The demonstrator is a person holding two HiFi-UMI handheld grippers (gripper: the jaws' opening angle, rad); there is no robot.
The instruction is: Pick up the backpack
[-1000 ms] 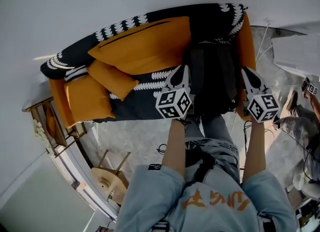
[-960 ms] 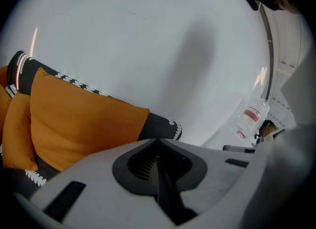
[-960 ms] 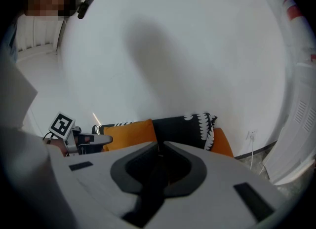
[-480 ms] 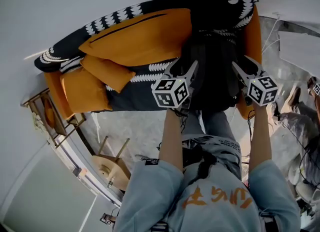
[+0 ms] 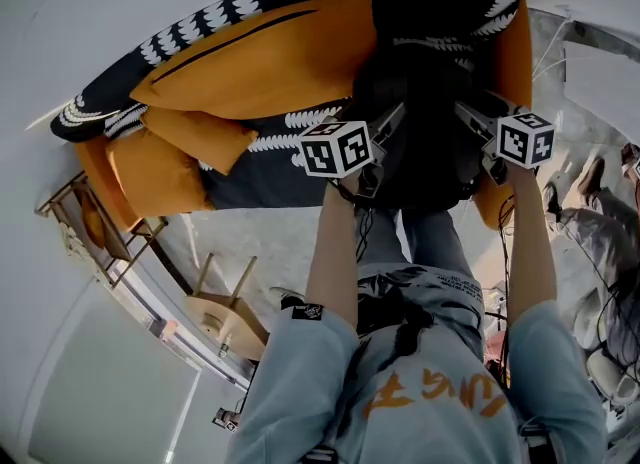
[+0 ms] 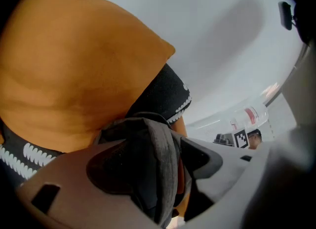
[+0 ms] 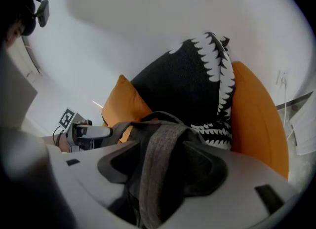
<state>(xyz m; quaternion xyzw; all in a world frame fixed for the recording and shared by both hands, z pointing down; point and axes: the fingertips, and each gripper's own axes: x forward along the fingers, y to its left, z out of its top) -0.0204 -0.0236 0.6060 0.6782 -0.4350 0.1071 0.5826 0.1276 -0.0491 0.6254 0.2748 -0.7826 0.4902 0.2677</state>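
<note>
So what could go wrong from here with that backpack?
The left gripper and right gripper jaws are opening with a grey strap between each pair, so a strap might slip free or snag. The backpack could then slump on the sofa.

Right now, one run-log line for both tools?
left tool: jaws opening, strap between | right tool: jaws opening, second strap between | backpack: on sofa
</note>
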